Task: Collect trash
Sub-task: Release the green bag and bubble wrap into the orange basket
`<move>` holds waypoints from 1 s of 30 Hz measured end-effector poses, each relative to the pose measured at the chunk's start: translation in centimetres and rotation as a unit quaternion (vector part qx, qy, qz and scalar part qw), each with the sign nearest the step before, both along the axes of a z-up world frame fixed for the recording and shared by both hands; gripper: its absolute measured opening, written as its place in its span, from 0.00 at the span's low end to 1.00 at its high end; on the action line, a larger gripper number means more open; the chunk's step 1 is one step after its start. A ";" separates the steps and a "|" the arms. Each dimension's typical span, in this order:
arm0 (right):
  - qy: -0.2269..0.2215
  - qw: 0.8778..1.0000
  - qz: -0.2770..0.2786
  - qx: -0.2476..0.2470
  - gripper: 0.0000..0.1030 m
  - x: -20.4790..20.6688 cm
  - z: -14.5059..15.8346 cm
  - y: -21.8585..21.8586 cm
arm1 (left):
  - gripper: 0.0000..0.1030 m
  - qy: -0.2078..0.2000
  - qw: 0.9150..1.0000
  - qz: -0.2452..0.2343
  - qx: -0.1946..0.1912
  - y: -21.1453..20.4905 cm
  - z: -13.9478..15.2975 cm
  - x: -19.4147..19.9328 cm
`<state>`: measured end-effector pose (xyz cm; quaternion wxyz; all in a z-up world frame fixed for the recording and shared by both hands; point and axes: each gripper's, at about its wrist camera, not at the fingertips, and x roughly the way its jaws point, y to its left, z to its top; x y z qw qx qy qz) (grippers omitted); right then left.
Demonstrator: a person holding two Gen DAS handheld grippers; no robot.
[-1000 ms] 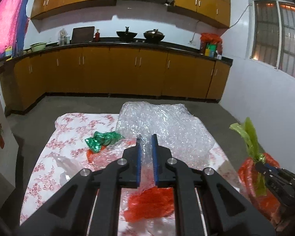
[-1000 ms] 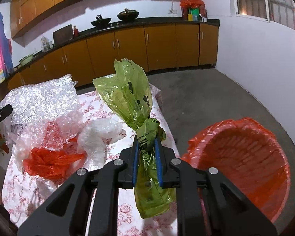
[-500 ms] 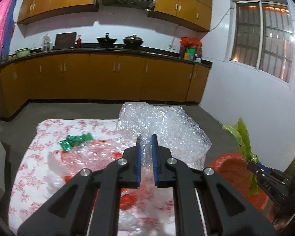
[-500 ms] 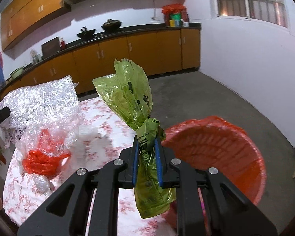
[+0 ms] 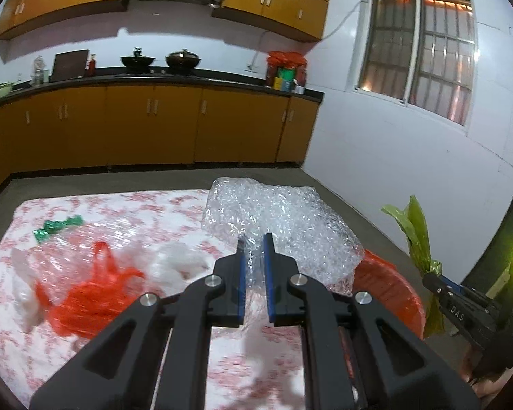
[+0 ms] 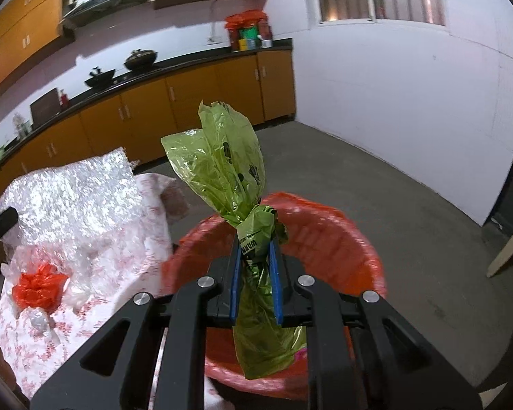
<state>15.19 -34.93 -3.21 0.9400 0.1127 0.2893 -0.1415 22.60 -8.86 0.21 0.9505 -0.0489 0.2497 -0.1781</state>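
You stood in a kitchen with orange-brown cabinets [image 5: 154, 126] under a dark countertop [image 5: 174, 80], white walls and a barred window [image 5: 417, 51], with a surface covered by a red-flowered cloth [image 5: 119, 205] in front of you. Your left gripper [image 5: 254, 249] had its jaws clenched on a large crumpled sheet of clear bubble wrap [image 5: 284, 218], which rose ahead of the fingertips above the right end of the surface. On the cloth to the left of it lay a crumpled red plastic bag [image 5: 89, 294], some white plastic scraps [image 5: 178, 263] and, farther back, a small green wrapper [image 5: 56, 227]. Your right gripper [image 6: 256, 249] had its jaws clenched around the twisted neck of a green plastic bag [image 6: 222, 167]; the top of the bag fanned upward and its lower end hung between the fingers. That bag was over the open mouth of a bin lined with a red bag [image 6: 342, 239], which stood on the grey floor [image 6: 376, 188] just beside the right end of the surface. In the left wrist view the right gripper showed at the far right, beyond the bin's rim.
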 end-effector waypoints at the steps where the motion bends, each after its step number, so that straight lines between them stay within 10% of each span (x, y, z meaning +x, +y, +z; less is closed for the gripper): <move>1: 0.000 1.000 -0.004 0.001 0.15 -0.2 0.0 -0.3 | 0.10 0.003 1.000 -0.005 0.000 -0.6 -0.2 -0.1; 25: 0.019 0.998 -0.033 0.057 0.16 0.8 -1.9 -4.7 | 0.14 0.066 0.994 -0.079 0.019 -9.7 -6.0 0.6; 30: 0.020 0.998 -0.027 0.059 0.36 0.9 -2.5 -4.7 | 0.31 0.075 0.994 -0.080 0.016 -9.7 -6.7 1.0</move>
